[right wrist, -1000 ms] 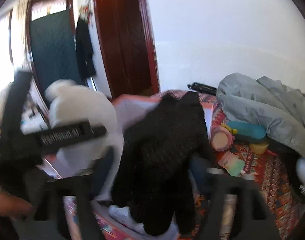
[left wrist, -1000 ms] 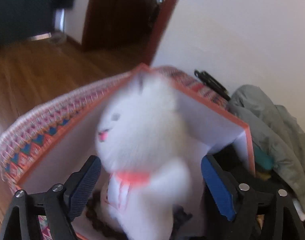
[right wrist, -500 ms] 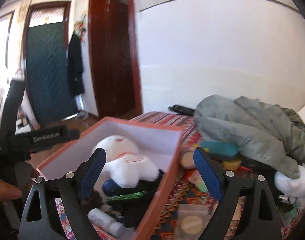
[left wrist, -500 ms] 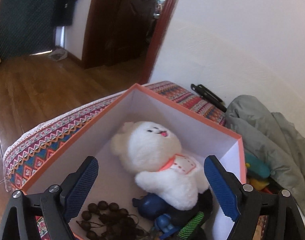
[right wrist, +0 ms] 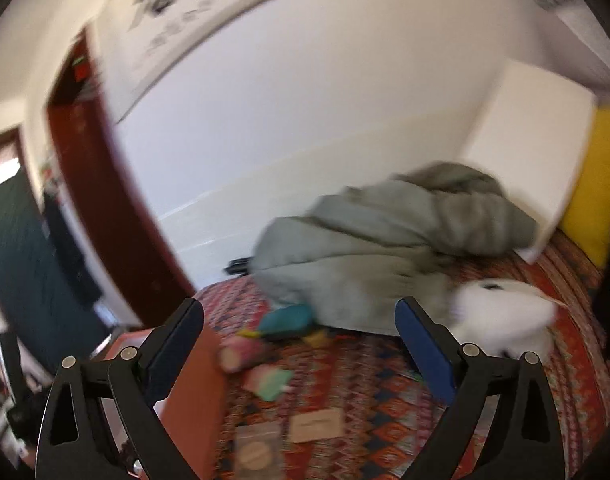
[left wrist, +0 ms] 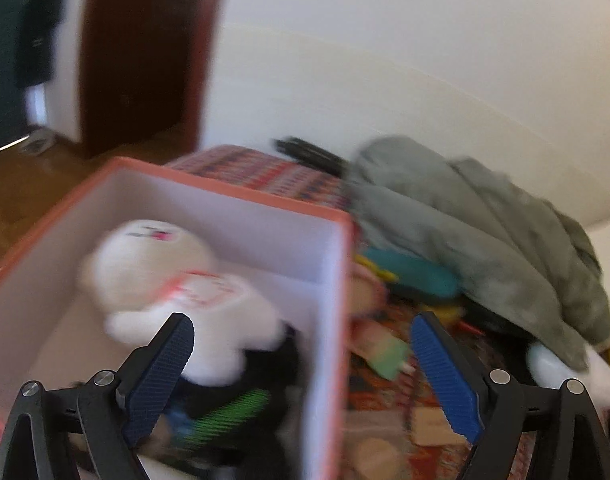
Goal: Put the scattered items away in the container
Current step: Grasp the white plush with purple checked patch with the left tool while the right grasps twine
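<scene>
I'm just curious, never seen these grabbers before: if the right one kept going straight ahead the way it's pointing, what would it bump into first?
Probably the grey-green jacket heaped on the patterned cloth. The open right gripper aims toward it, though blur makes depth uncertain.

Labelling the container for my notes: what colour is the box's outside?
Orange box with a white inside, clearest in the left wrist view.
</scene>
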Demonstrator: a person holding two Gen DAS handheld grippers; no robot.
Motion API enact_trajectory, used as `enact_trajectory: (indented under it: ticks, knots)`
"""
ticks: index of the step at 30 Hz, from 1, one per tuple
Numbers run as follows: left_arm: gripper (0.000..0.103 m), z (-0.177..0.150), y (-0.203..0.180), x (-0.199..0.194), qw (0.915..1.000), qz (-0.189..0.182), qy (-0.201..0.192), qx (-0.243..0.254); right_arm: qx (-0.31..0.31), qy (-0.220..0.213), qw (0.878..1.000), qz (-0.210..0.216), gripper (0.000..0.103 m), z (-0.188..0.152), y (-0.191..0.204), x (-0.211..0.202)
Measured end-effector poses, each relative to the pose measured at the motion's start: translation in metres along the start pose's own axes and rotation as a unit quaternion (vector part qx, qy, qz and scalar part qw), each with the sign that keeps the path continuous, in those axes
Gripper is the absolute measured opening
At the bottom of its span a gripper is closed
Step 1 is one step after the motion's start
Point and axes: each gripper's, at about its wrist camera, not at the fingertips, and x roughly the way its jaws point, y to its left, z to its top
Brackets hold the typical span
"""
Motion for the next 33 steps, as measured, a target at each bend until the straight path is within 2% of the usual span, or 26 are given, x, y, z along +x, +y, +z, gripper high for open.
enact_trajectory:
  ticks: [4, 7, 12, 15, 17, 20, 21, 23, 24, 25, 26, 27, 28, 29, 30, 31, 33]
  knots:
    - [0.092, -0.017, -0.045, 0.012, 0.9982, -0.046, 0.027, 0.027, 0.071, 0.004, 0.997, -0.016, 0.099, 0.008, -0.063, -0.008]
    - [0.092, -0.032, -0.078, 0.023, 0.9930, -0.092, 0.063, 0.038, 0.138, 0.008, 0.990, -0.021, 0.099, 0.007, -0.110, -0.014]
    - [0.092, -0.059, -0.125, 0.046, 0.9782, -0.150, 0.136, 0.047, 0.270, 0.033, 0.962, -0.002, 0.099, -0.010, -0.187, -0.010]
    - [0.092, -0.068, -0.148, 0.059, 0.9710, -0.164, 0.168, 0.046, 0.326, 0.050, 0.944, -0.006, 0.099, -0.023, -0.220, -0.002]
    - [0.092, -0.073, -0.168, 0.069, 0.9625, -0.182, 0.197, 0.039, 0.361, 0.057, 0.931, -0.013, 0.099, -0.031, -0.241, 0.003]
    - [0.092, -0.082, -0.206, 0.087, 0.9426, -0.221, 0.251, 0.009, 0.410, 0.065, 0.910, -0.012, 0.099, -0.042, -0.266, 0.011]
    - [0.092, -0.083, -0.214, 0.091, 0.9373, -0.230, 0.262, 0.000, 0.434, 0.068, 0.898, -0.008, 0.099, -0.048, -0.275, 0.015]
    - [0.092, -0.090, -0.242, 0.105, 0.9170, -0.259, 0.302, -0.028, 0.489, 0.070, 0.869, 0.011, 0.099, -0.063, -0.290, 0.023]
    - [0.092, -0.096, -0.260, 0.116, 0.9000, -0.275, 0.334, -0.049, 0.517, 0.069, 0.853, 0.019, 0.099, -0.070, -0.298, 0.027]
    - [0.092, -0.101, -0.271, 0.125, 0.8874, -0.281, 0.359, -0.065, 0.538, 0.068, 0.840, 0.021, 0.099, -0.076, -0.305, 0.030]
    - [0.092, -0.109, -0.285, 0.136, 0.8670, -0.289, 0.396, -0.091, 0.557, 0.067, 0.828, 0.021, 0.099, -0.082, -0.312, 0.033]
    - [0.092, -0.114, -0.294, 0.143, 0.8525, -0.296, 0.417, -0.109, 0.567, 0.066, 0.821, 0.020, 0.099, -0.085, -0.316, 0.036]
    - [0.092, -0.120, -0.305, 0.153, 0.8311, -0.306, 0.444, -0.137, 0.572, 0.068, 0.817, 0.016, 0.099, -0.087, -0.321, 0.039]
    - [0.092, -0.124, -0.312, 0.159, 0.8186, -0.311, 0.458, -0.155, 0.565, 0.076, 0.822, 0.003, 0.099, -0.085, -0.324, 0.042]
    - [0.092, -0.127, -0.323, 0.167, 0.8092, -0.311, 0.467, -0.174, 0.542, 0.088, 0.835, -0.020, 0.099, -0.080, -0.325, 0.044]
    - [0.092, -0.127, -0.330, 0.171, 0.8108, -0.306, 0.467, -0.175, 0.507, 0.103, 0.854, -0.053, 0.099, -0.071, -0.324, 0.047]
    - [0.092, -0.123, -0.345, 0.182, 0.8271, -0.283, 0.457, -0.164, 0.412, 0.134, 0.893, -0.119, 0.099, -0.053, -0.317, 0.052]
